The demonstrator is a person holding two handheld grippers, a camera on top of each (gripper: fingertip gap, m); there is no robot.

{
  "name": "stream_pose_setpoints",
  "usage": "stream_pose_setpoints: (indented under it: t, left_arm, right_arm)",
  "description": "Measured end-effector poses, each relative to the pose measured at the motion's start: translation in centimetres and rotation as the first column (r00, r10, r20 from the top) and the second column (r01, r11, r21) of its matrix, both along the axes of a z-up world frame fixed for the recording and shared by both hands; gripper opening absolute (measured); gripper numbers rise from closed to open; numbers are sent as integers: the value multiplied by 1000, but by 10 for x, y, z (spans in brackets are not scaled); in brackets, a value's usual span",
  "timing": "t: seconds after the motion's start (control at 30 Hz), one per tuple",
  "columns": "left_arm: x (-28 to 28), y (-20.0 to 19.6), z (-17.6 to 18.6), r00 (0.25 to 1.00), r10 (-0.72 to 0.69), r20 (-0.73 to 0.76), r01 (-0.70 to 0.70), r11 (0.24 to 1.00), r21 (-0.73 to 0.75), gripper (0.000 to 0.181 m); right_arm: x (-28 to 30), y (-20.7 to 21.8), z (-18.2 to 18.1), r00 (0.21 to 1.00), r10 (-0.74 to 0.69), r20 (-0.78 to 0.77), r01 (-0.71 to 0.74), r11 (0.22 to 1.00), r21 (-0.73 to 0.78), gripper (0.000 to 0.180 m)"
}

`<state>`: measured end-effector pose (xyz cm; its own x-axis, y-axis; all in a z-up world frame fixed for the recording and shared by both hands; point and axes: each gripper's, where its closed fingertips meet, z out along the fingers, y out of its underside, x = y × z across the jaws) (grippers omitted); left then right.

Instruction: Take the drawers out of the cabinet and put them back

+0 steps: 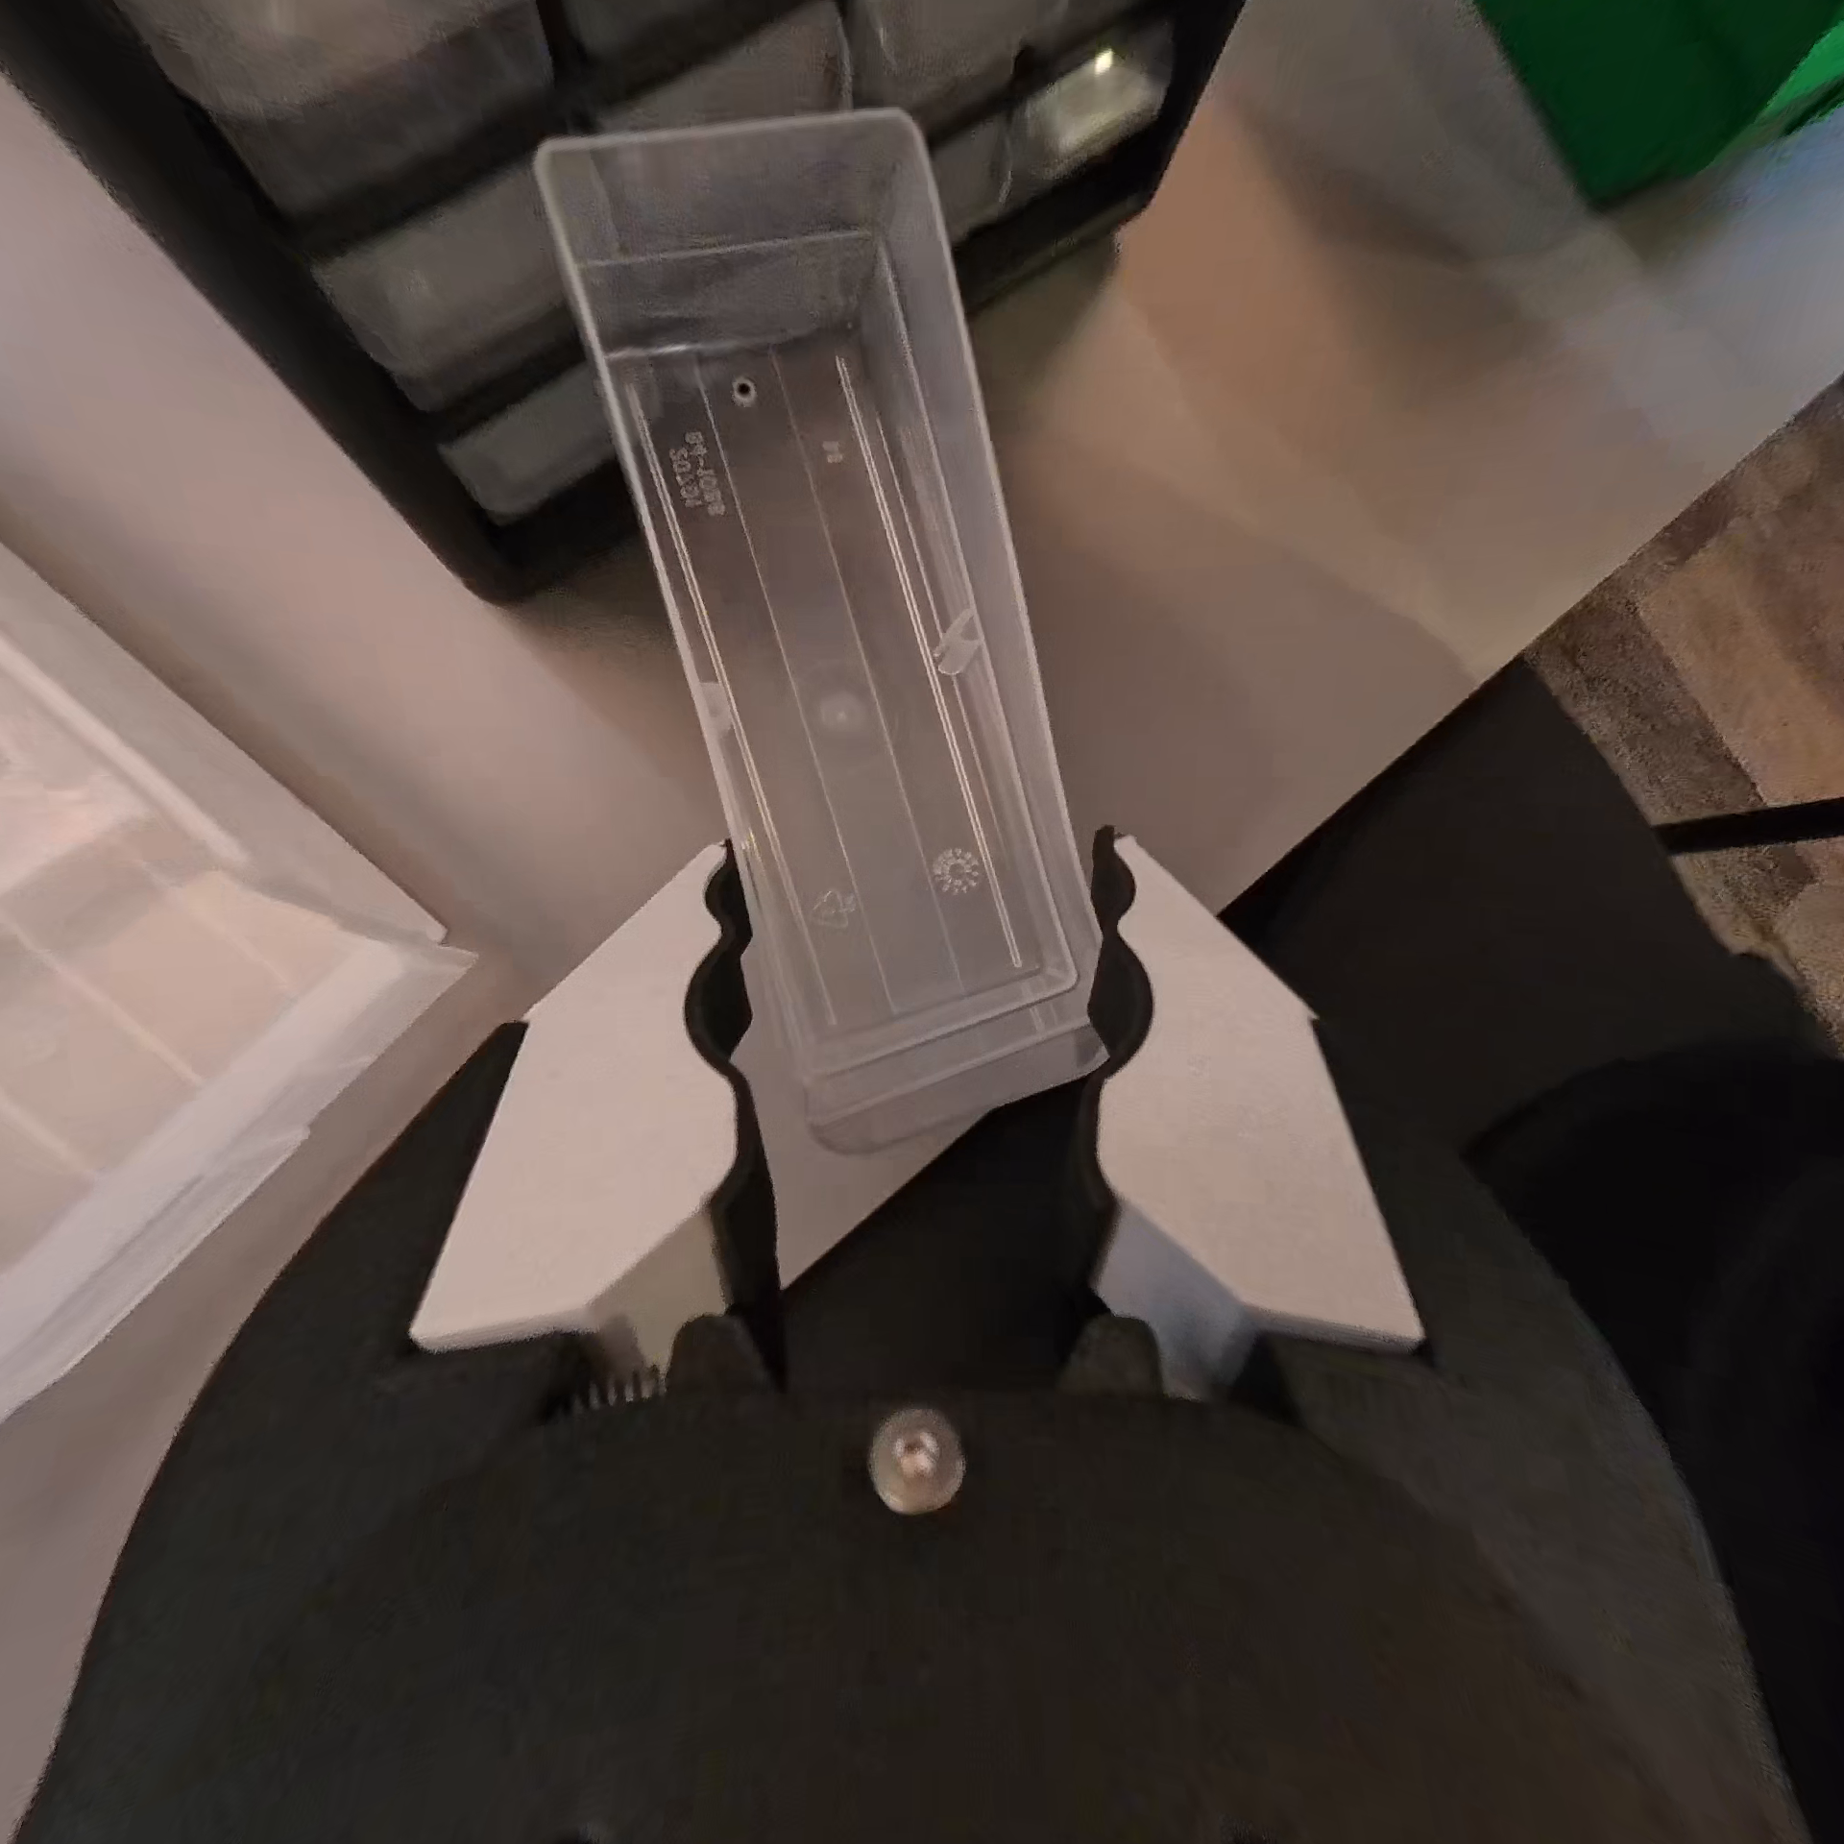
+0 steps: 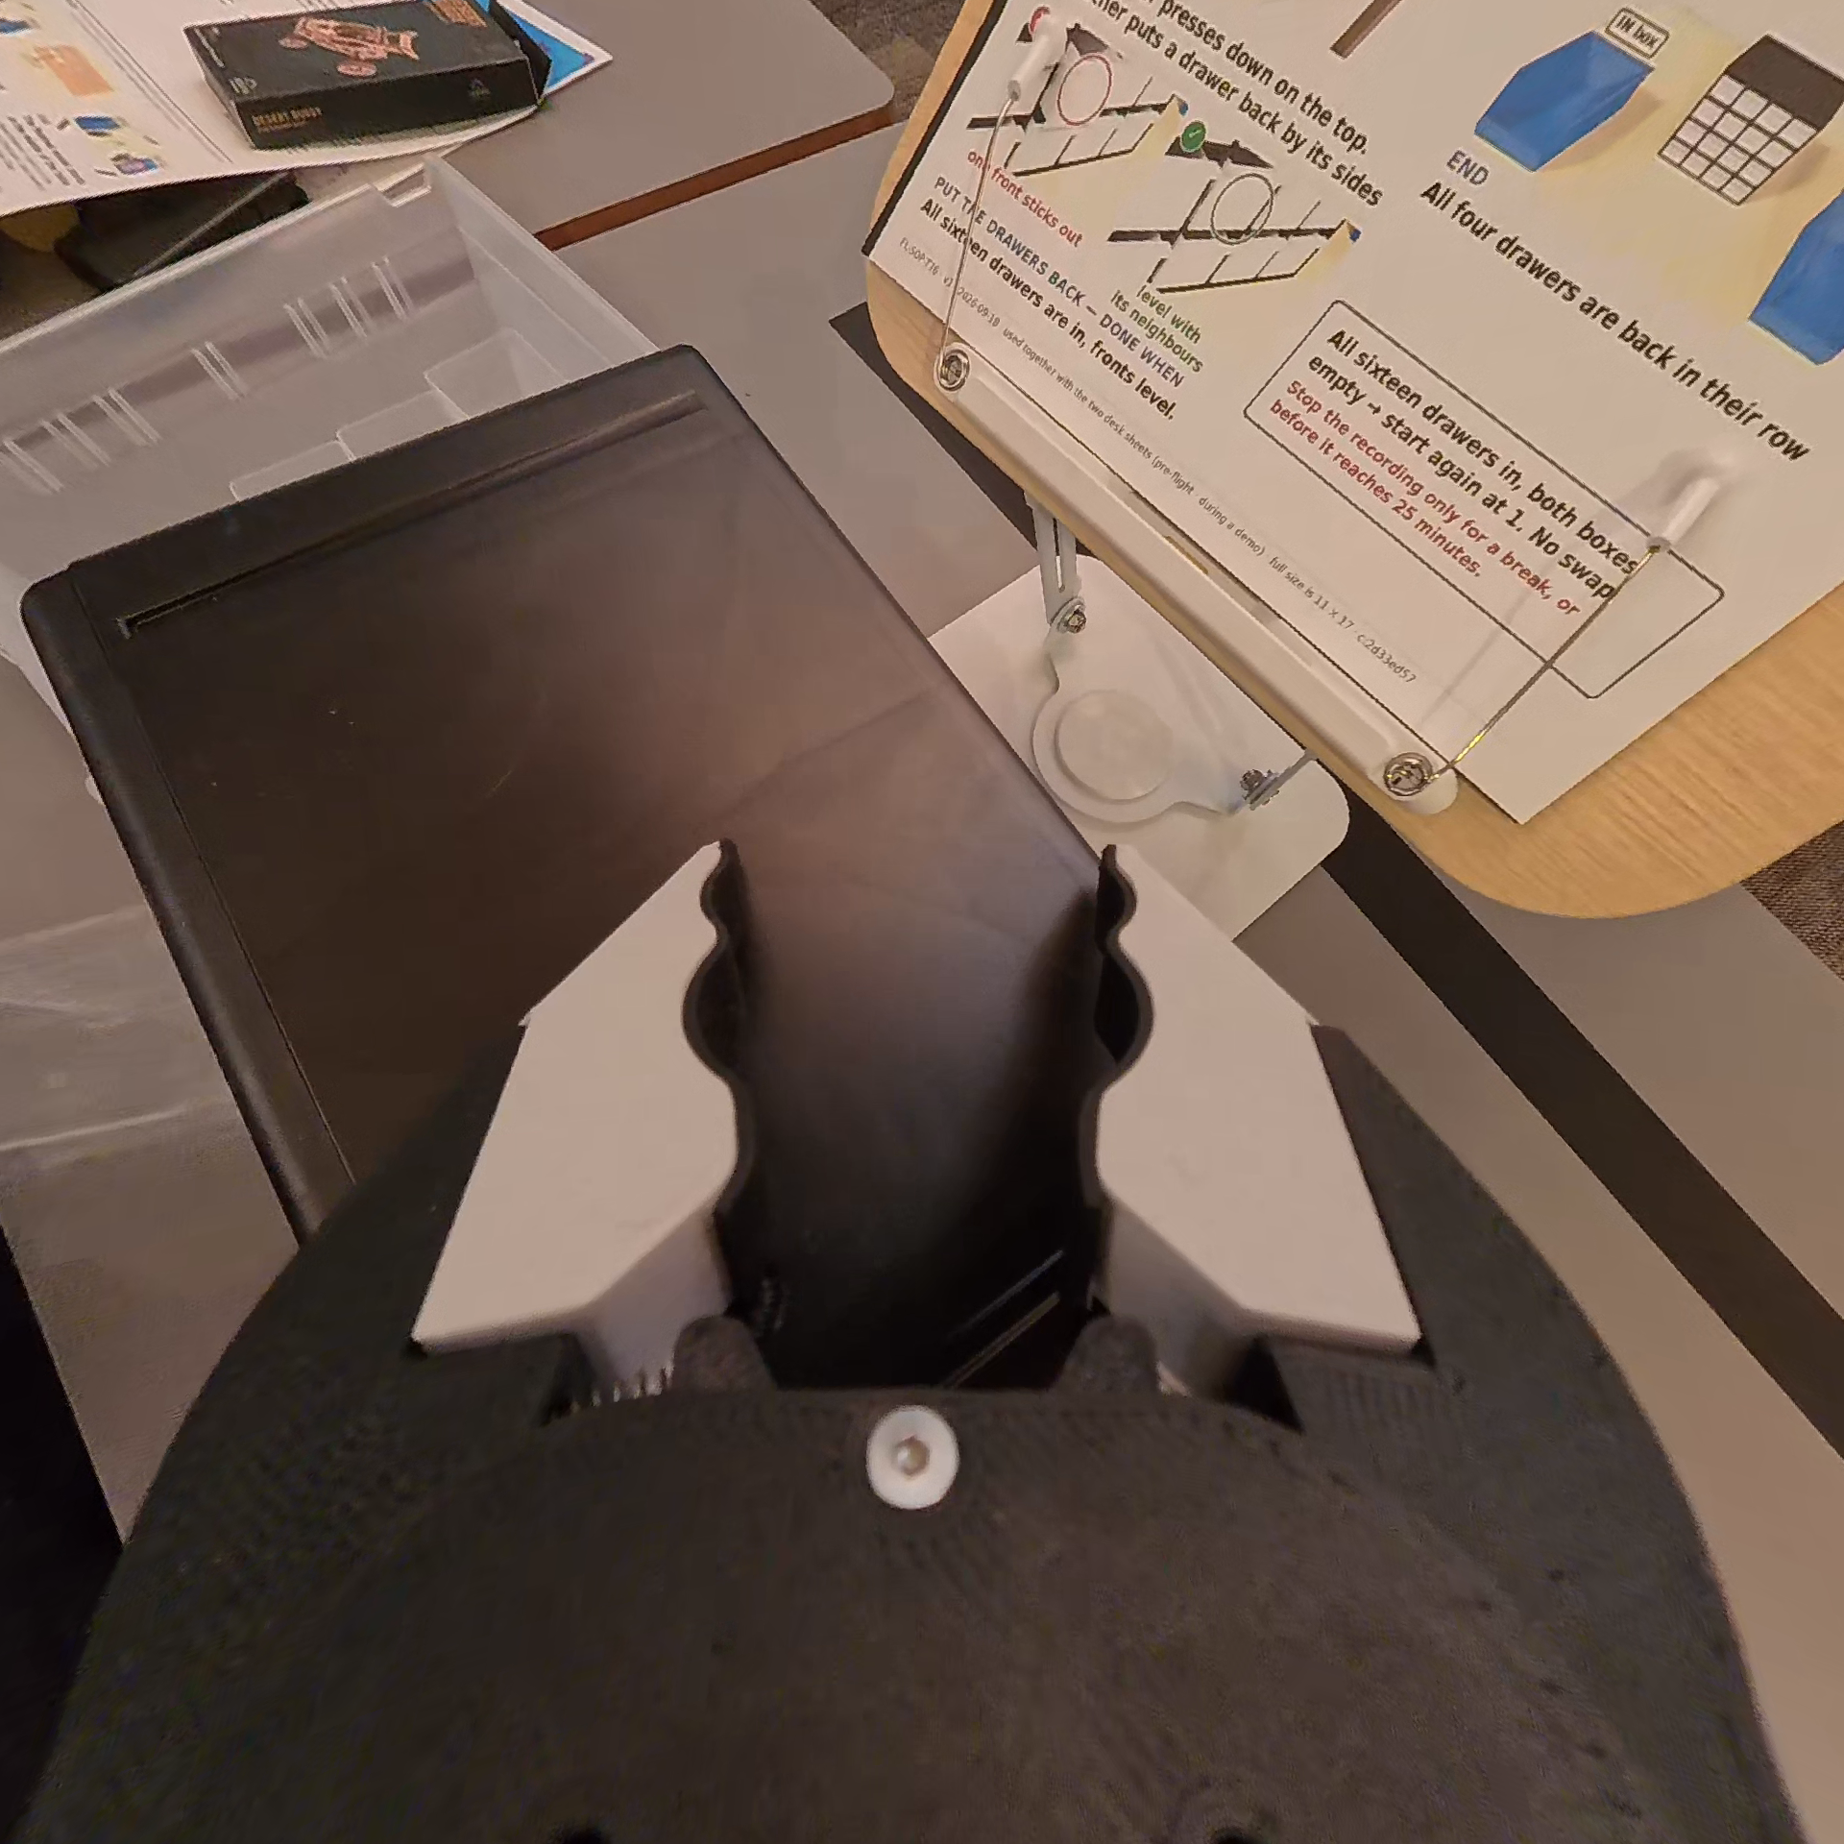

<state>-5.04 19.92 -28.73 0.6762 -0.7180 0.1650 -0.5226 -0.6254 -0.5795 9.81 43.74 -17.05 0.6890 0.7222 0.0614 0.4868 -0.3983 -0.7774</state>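
My left gripper [image 1: 913, 858] is shut on the near end of a clear, empty plastic drawer [image 1: 848, 599], gripping it by its sides. The drawer points away from me toward the black cabinet [image 1: 399, 299], whose front holds rows of translucent drawers. The drawer's far end is just in front of the cabinet face, tilted and outside any slot. My right gripper [image 2: 913, 858] is open and empty over the cabinet's flat black top [image 2: 499, 698]; I cannot tell whether the fingers touch it.
A clear plastic bin [image 1: 130, 898] stands left of the cabinet and also shows behind it in the right wrist view [image 2: 249, 329]. A wooden stand with a printed sheet [image 2: 1397, 399] is at the right. A black box [image 2: 369, 70] lies on papers at the back. The table edge [image 1: 1497, 649] runs at the right.
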Motion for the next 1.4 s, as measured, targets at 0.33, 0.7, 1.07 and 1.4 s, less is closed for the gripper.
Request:
stream_pose_setpoints:
  t: [0.33,0.7,1.07,1.4]
  left_arm:
    - [-14,40,50,994,85,62,-84,996,-11,67]
    - [-26,63,57,981,174,82,-173,985,-19,64]
    - [-28,76,71,967,224,123,-228,974,15,64]
    - [-34,78,79,983,179,30,-177,982,-63,63]
  right_arm:
    - [-1,-1,-1,1000,9,-7,-9,1000,-19,67]
    - [-11,-6,-3,999,-27,-41,24,998,-58,61]
    - [-10,-5,-2,997,-56,-53,53,997,-55,59]
    - [-10,-4,-2,996,-65,-54,62,997,-53,57]
